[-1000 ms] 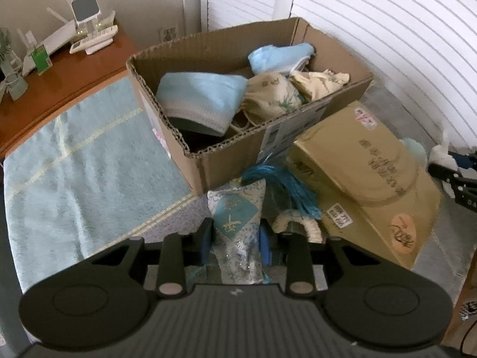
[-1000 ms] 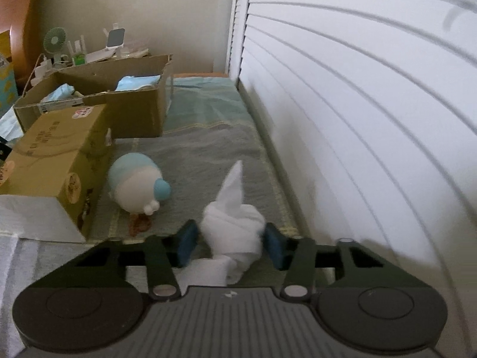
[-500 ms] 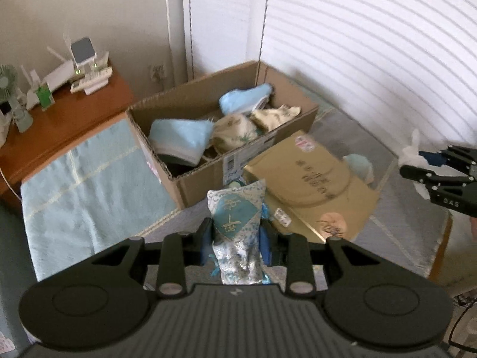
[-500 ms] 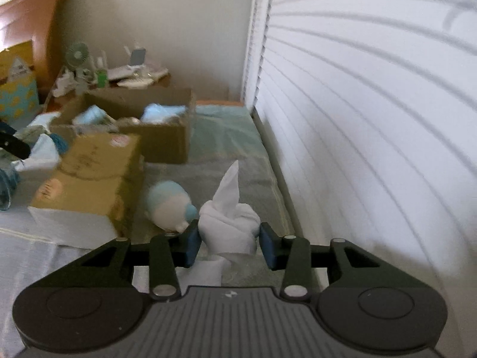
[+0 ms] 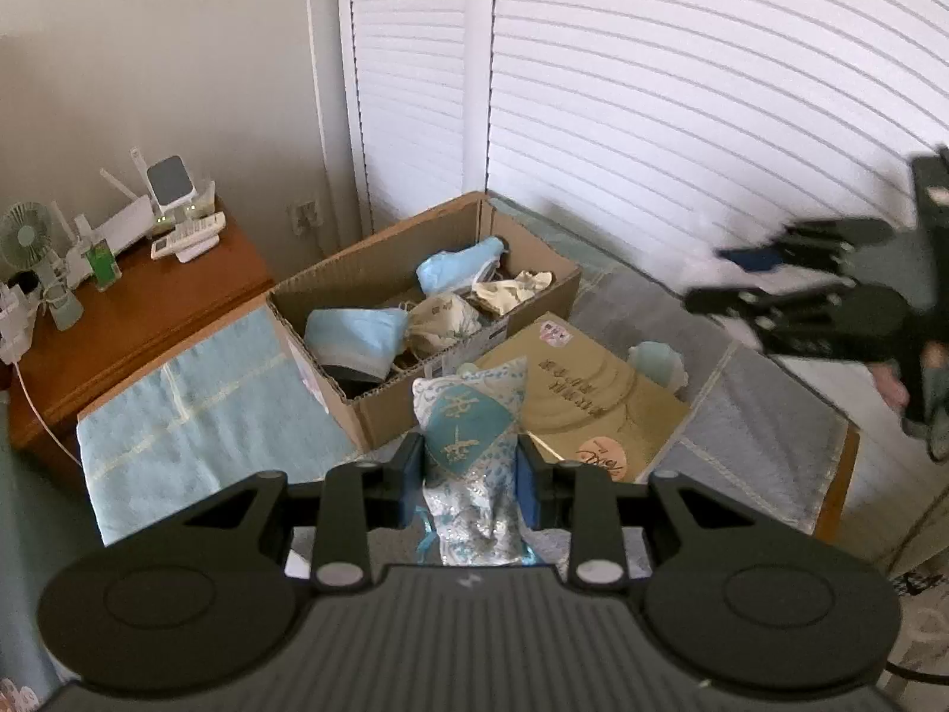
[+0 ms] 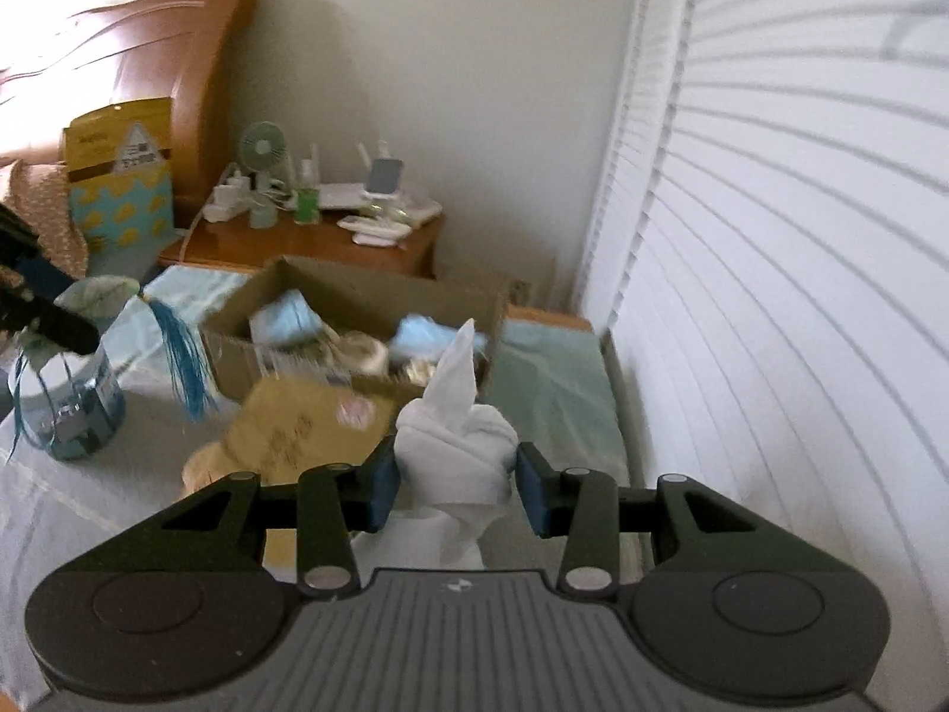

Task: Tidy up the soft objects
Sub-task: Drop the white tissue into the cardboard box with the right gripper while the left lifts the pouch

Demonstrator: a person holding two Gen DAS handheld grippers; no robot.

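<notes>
Both loads are up in the air! The left tongs (image 5: 468,477) clench a blue patterned sachet (image 5: 471,445), the right tongs (image 6: 454,489) squeeze a bundled white cloth (image 6: 457,451). The carrying step looks in hand; next, each should travel to the far open cardboard box (image 5: 379,415), above the clothes already inside, then release. The left view shows a pale round toy (image 5: 655,359) right of the closed yellow box (image 5: 581,391); only the right view reveals the sachet's blue tassel (image 6: 184,356) dangling.
</notes>
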